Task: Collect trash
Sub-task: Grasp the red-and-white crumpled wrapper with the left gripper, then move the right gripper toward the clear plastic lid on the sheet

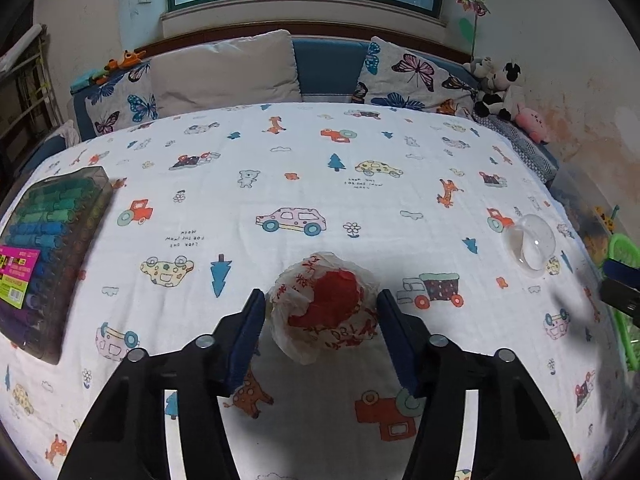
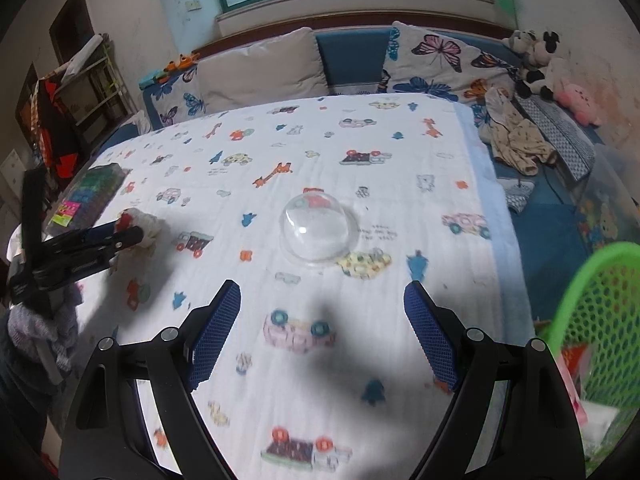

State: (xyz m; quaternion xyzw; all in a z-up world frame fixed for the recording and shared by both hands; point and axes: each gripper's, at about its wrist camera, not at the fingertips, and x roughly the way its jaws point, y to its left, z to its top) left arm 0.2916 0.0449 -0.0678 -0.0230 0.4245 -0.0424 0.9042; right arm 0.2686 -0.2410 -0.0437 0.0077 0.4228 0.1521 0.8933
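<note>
A crumpled white and red plastic bag (image 1: 324, 308) lies on the patterned tablecloth (image 1: 320, 184). My left gripper (image 1: 321, 308) is open, with one blue pad on each side of the bag; I cannot tell if the pads touch it. The right wrist view shows the left gripper (image 2: 136, 230) at the bag (image 2: 140, 222) from the side. A clear plastic dome lid (image 2: 316, 226) sits on the cloth ahead of my right gripper (image 2: 322, 300), which is open, empty and short of the lid. The lid also shows in the left wrist view (image 1: 530, 244).
A green mesh basket (image 2: 600, 320) stands off the table's right edge. A box of coloured markers (image 1: 48, 256) lies at the table's left side. A sofa with butterfly cushions (image 1: 408, 76) and plush toys (image 1: 500, 88) runs behind the table.
</note>
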